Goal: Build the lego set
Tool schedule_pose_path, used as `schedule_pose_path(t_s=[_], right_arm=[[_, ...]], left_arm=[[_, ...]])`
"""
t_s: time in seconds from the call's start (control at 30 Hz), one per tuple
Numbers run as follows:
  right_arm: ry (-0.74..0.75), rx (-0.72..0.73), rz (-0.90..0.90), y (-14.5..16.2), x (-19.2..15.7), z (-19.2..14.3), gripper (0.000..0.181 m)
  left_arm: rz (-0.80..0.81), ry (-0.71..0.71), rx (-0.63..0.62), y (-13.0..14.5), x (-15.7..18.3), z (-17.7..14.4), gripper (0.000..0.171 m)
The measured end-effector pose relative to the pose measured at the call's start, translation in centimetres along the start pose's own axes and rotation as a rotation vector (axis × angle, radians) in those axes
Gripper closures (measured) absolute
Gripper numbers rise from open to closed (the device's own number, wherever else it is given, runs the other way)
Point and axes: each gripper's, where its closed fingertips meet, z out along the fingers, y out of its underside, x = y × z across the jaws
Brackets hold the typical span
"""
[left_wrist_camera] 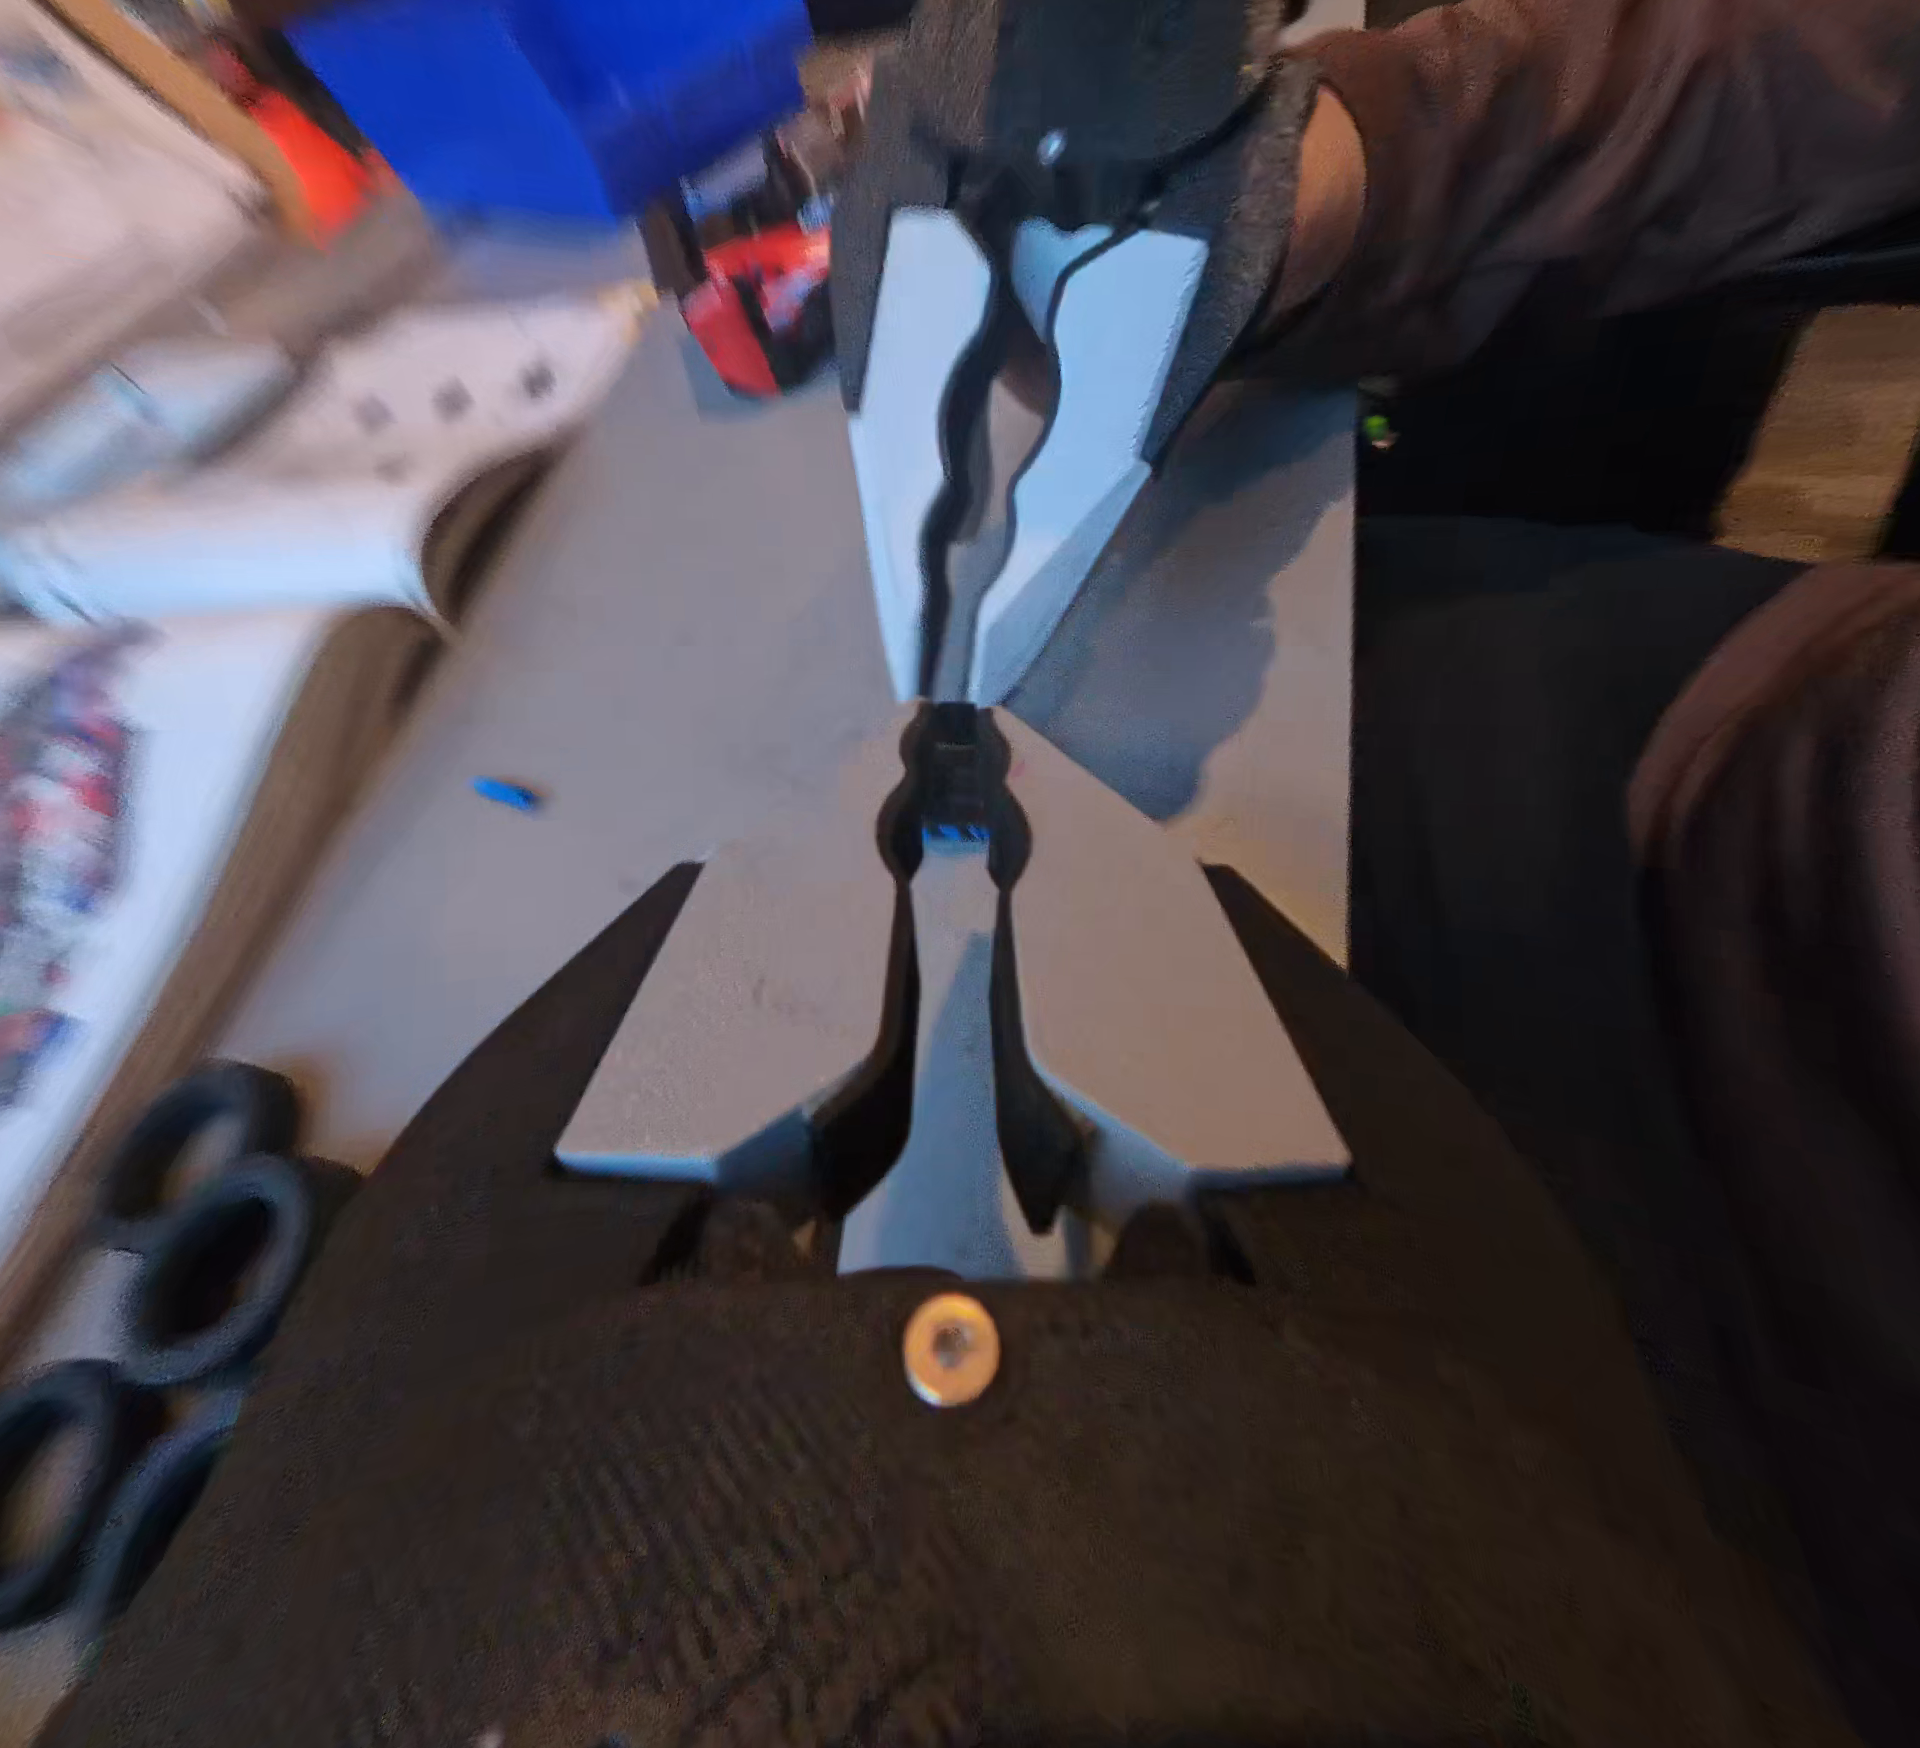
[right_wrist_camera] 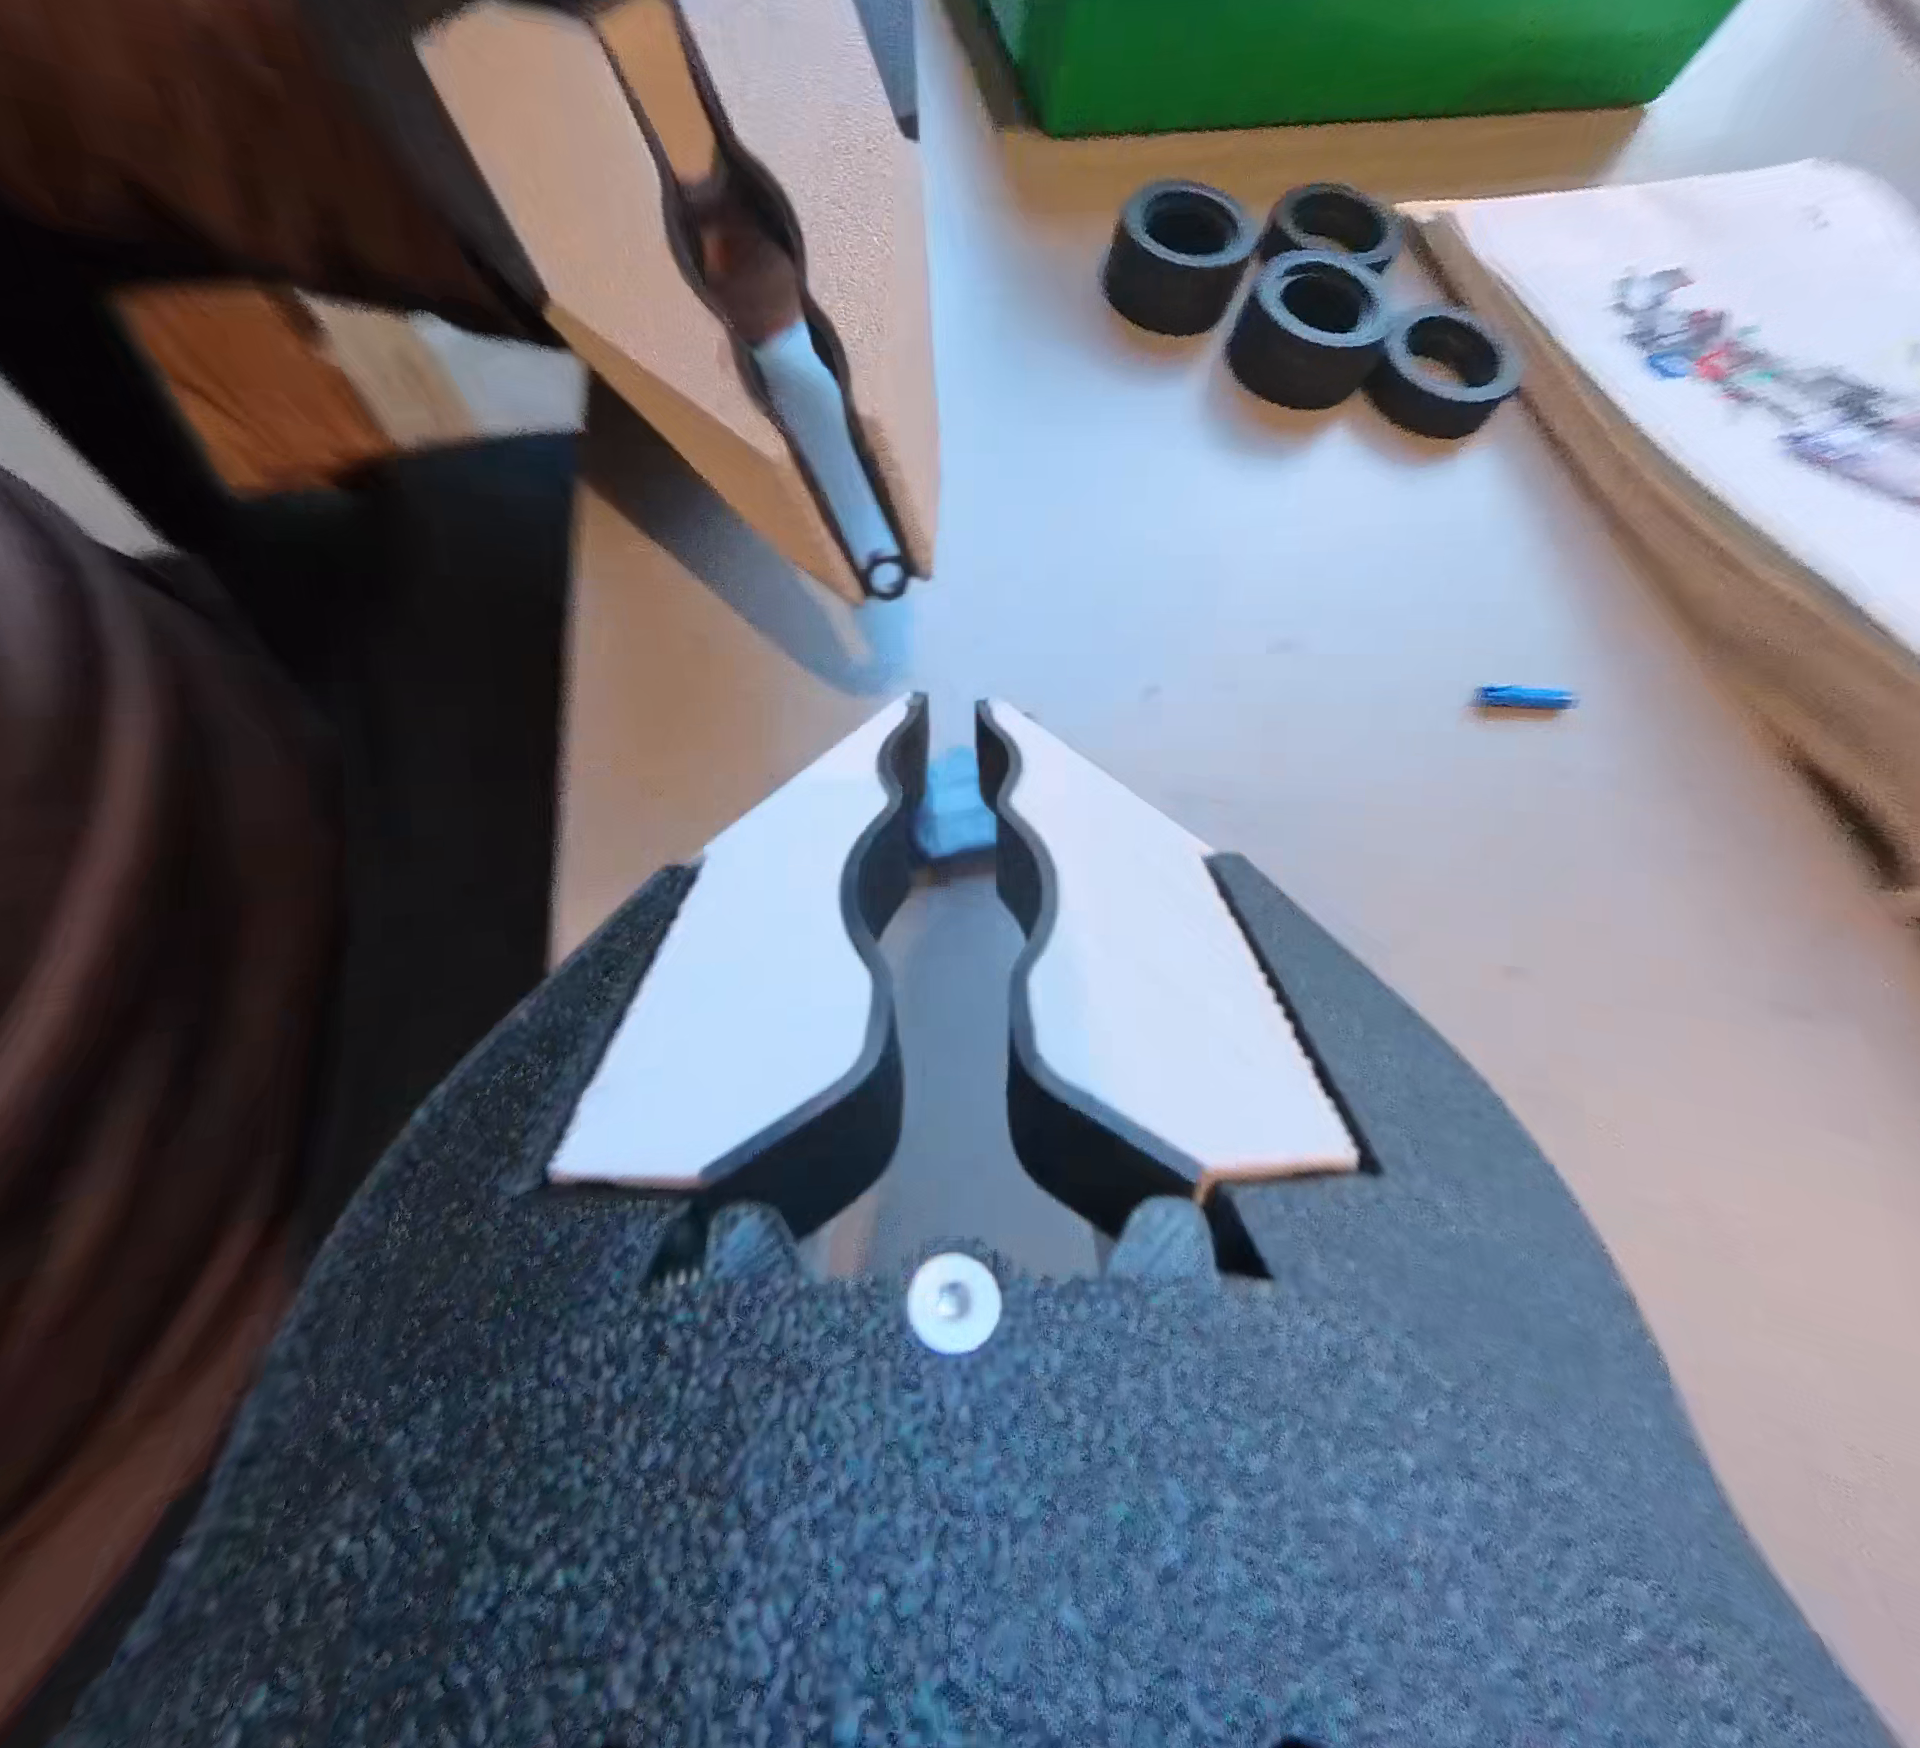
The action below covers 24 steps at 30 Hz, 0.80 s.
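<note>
Centre of both frames: your left gripper [left_wrist_camera: 956, 763] is closed on a small black connector [left_wrist_camera: 954, 753] whose open bore faces your right gripper [right_wrist_camera: 951, 711]. That one pinches a blue pin [right_wrist_camera: 951, 810] aimed at the bore, evidently to push it in. The tips sit near each other, apart. Upper right of the right wrist view: four black tyres [right_wrist_camera: 1311, 308], a spare blue pin [right_wrist_camera: 1525, 699] and the instruction booklet [right_wrist_camera: 1704, 368] wait on the table [right_wrist_camera: 1351, 867].
</note>
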Motion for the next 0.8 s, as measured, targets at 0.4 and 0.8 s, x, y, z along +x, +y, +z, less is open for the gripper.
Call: schedule_pose_path(t_s=[0.4, 0.8], right_arm=[[-0.237, 0.236, 0.471, -3.7, -0.2, -1.4, 0.162], [-0.299, 0.239, 0.583, -3.5, -0.1, -0.6, 0.174]], left_arm=[[0.386, -0.321, -0.092, -0.5, -1.7, -0.4, 0.167], [0.451, -0.361, -0.132, -0.7, -1.4, 0.1, 0.167]])
